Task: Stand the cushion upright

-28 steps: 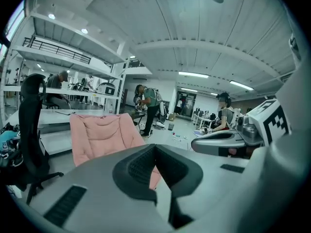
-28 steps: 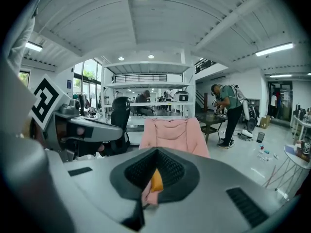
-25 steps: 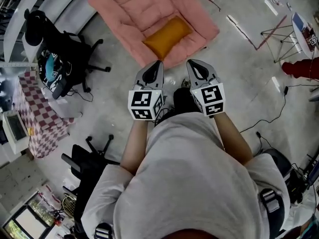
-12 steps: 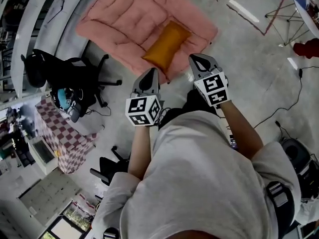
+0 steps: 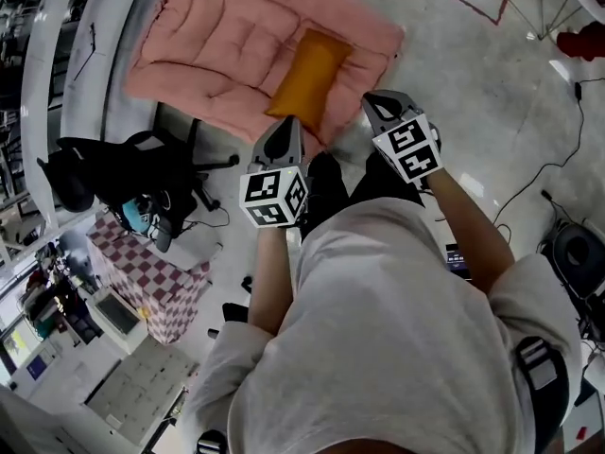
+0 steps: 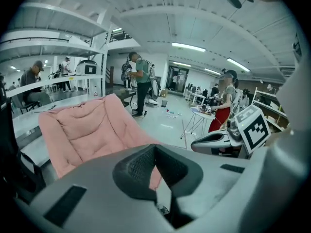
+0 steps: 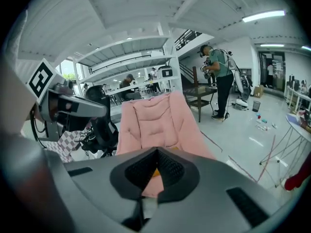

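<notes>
An orange cushion [image 5: 307, 72] lies flat on the seat of a pink padded lounge chair [image 5: 213, 50] on the floor. My left gripper [image 5: 286, 127] is shut and empty, its tip just short of the cushion's near end. Level with it to the right, my right gripper [image 5: 380, 103] is also shut and empty, over the chair's near corner. In the left gripper view the pink chair [image 6: 90, 130] rises behind the shut jaws, with the right gripper [image 6: 218, 141] alongside. The right gripper view shows the chair [image 7: 150, 123] and a sliver of the cushion [image 7: 154, 173] past the jaws.
A black office chair [image 5: 142, 173] and a table with a checkered cloth [image 5: 151, 282] stand left of me. Cables [image 5: 539, 173] trail over the concrete floor at the right. Several people stand farther off, one in red [image 6: 221, 118] by a folding stand [image 6: 197, 123].
Both grippers have moved forward and down toward the pink chair. The cushion now lies just beyond their tips. Both stayed shut.
</notes>
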A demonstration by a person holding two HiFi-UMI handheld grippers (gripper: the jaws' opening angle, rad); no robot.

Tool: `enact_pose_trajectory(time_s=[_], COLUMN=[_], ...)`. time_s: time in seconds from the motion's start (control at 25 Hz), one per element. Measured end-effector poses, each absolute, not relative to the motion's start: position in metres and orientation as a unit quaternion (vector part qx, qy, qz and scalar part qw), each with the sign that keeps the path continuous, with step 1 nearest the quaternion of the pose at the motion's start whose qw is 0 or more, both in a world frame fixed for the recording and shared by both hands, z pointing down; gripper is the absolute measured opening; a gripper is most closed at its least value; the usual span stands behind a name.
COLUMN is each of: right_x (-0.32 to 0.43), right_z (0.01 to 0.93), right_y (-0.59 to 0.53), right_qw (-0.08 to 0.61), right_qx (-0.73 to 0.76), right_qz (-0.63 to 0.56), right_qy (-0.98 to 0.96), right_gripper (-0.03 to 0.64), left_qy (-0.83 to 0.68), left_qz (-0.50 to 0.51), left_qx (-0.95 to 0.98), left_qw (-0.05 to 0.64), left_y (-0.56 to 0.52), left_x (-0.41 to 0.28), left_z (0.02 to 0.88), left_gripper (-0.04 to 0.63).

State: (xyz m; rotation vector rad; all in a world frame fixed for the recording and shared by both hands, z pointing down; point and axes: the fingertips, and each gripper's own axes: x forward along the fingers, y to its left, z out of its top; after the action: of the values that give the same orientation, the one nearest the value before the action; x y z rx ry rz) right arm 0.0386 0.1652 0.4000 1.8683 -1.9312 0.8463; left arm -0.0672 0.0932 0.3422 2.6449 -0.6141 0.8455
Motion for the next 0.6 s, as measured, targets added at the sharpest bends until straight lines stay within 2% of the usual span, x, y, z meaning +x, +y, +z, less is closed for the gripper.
enact_pose_trajectory(time_s=[0.28, 0.6], right_x=[0.029, 0.007], right_z=[0.437, 0.480], right_y=[0.140, 0.099], right_qw=[0.159, 0.120], right_qx=[0.671, 0.714], right_qz=[0.339, 0.407], right_qy=[-0.640, -0.557], right_gripper=[0.009, 0.008], left_qy=[-0.153, -0.038], left_qz=[0.326, 0.372], left_qx=[0.918, 0.908], left_qw=[0.168, 0.188], left_y=[0.047, -0.010], left_x=[-0.067, -0.069], left_z=[0.379, 0.429], left_gripper=[0.015, 0.015])
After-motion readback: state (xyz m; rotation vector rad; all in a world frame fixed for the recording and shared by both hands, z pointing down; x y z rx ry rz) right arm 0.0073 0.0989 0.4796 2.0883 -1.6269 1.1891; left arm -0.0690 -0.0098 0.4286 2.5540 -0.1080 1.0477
